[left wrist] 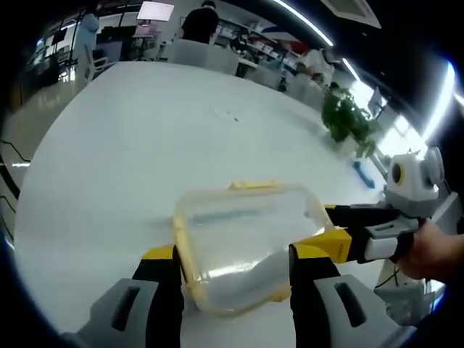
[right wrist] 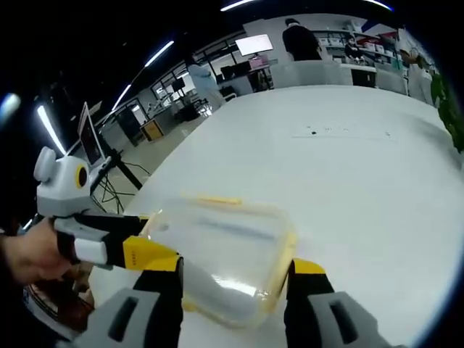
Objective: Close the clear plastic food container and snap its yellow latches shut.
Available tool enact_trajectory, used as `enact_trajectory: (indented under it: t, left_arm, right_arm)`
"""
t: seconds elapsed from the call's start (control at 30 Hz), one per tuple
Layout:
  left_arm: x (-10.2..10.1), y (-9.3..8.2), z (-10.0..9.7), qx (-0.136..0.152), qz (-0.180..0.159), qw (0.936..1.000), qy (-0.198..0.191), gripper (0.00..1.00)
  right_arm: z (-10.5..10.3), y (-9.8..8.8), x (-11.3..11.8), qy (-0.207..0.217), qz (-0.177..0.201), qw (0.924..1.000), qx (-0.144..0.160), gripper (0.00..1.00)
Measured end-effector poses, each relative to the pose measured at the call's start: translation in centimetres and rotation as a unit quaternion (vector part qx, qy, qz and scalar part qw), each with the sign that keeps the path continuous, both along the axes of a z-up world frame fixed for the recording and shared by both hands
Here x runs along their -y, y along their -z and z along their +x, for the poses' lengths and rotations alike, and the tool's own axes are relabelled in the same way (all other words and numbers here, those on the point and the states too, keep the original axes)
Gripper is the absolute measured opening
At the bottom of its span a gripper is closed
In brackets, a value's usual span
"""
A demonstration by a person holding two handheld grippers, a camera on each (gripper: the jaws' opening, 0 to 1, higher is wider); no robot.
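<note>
The clear plastic container (left wrist: 243,243) with a yellow rim lies on the white table (left wrist: 130,145), its lid on. One yellow latch (left wrist: 254,186) shows at its far edge. My left gripper (left wrist: 235,255) is open, its jaws spread wide with the container's near end between them, close against its sides. My right gripper (left wrist: 335,230) comes in from the right, held by a hand (left wrist: 435,254), its yellow tip at the container's right edge. In the right gripper view the container (right wrist: 225,254) sits between the wide-spread jaws of my right gripper (right wrist: 235,268), and my left gripper (right wrist: 134,239) meets its left side.
The white table stretches far ahead. A green plant (left wrist: 351,119) and a small blue object (left wrist: 364,174) stand near its right edge. People and office desks are beyond the far end. A laptop (right wrist: 88,141) on a stand is off the table's left edge.
</note>
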State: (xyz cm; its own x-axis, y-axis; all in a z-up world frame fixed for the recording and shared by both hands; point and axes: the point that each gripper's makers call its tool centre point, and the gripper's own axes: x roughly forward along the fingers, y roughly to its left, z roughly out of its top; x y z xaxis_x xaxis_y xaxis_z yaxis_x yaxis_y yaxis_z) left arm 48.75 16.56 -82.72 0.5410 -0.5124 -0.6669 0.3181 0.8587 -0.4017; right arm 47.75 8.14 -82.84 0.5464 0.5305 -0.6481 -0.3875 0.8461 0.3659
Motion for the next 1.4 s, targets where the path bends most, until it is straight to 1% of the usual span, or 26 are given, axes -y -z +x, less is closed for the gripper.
enact_trajectory:
  t: [0.13, 0.3, 0.63, 0.73, 0.77, 0.8, 0.9, 0.93, 0.97, 1.03, 1.13, 1.23, 1.27, 1.3, 1.33, 1.37, 1.4]
  left_arm:
    - [-0.2, 0.0, 0.7, 0.001, 0.0, 1.0, -0.003, 0.58]
    - [-0.2, 0.0, 0.7, 0.002, 0.0, 1.0, -0.006, 0.59]
    - [-0.3, -0.1, 0.9, 0.009, 0.001, 0.9994, -0.033, 0.6]
    - [-0.3, -0.1, 0.9, 0.007, 0.003, 0.9995, -0.032, 0.6]
    - [-0.3, 0.0, 0.8, 0.009, 0.008, 0.9996, -0.024, 0.6]
    - [-0.4, -0.1, 0.9, 0.012, 0.005, 0.9996, -0.024, 0.6]
    - [-0.5, -0.2, 1.0, 0.016, 0.008, 0.9996, -0.022, 0.6]
    - [-0.8, -0.3, 1.1, 0.018, 0.007, 0.9995, -0.026, 0.61]
    - [-1.0, -0.6, 1.2, 0.019, 0.0, 0.9993, -0.032, 0.62]
    - [-1.5, -0.8, 1.4, 0.027, 0.004, 0.9989, -0.037, 0.65]
    - [-1.8, -0.6, 1.4, 0.031, 0.008, 0.9987, -0.039, 0.75]
    - [-2.4, -0.4, 1.5, 0.033, 0.003, 0.9981, -0.051, 0.87]
    - [-2.6, -0.5, 1.6, 0.036, 0.002, 0.9977, -0.057, 0.9]
    - [-3.1, -0.5, 1.9, 0.044, 0.007, 0.9966, -0.069, 0.94]
    - [-3.5, -0.6, 2.0, 0.051, 0.014, 0.9959, -0.073, 0.99]
    - [-3.8, -0.5, 2.0, 0.054, 0.024, 0.9955, -0.074, 0.99]
    - [-4.0, -0.5, 1.8, 0.052, 0.032, 0.9955, -0.072, 0.99]
  right_arm:
    - [0.4, 0.0, -0.1, 0.004, -0.001, 1.0, 0.001, 0.55]
    - [0.4, 0.0, -0.1, 0.01, 0.0, 0.9999, 0.003, 0.55]
    - [0.4, 0.0, -0.2, 0.02, -0.005, 0.9998, 0.001, 0.58]
    - [0.4, 0.0, -0.1, 0.019, -0.003, 0.9998, 0.002, 0.59]
    - [0.4, 0.0, -0.1, 0.019, -0.004, 0.9998, 0.001, 0.59]
    - [0.4, -0.1, -0.1, 0.02, -0.005, 0.9998, 0.002, 0.59]
    - [0.6, -0.2, -0.1, 0.025, -0.001, 0.9996, 0.009, 0.63]
    - [1.0, -0.8, 0.2, 0.038, 0.004, 0.999, 0.024, 0.64]
    - [1.1, -0.9, 0.2, 0.039, 0.004, 0.9989, 0.027, 0.64]
    - [1.2, -0.9, 0.4, 0.038, -0.005, 0.9989, 0.028, 0.68]
    - [1.5, -1.2, 0.6, 0.042, -0.004, 0.9985, 0.036, 0.78]
    - [1.8, -1.6, 1.4, 0.048, -0.008, 0.9975, 0.052, 0.83]
    - [1.9, -1.8, 1.5, 0.051, -0.009, 0.997, 0.058, 0.87]
    - [2.0, -2.1, 1.7, 0.053, -0.01, 0.9962, 0.068, 0.91]
    - [2.0, -2.2, 1.7, 0.054, -0.009, 0.996, 0.071, 0.95]
    - [2.0, -2.3, 1.6, 0.053, -0.008, 0.9959, 0.073, 1.0]
    - [1.9, -2.4, 1.5, 0.048, -0.011, 0.9959, 0.076, 1.0]
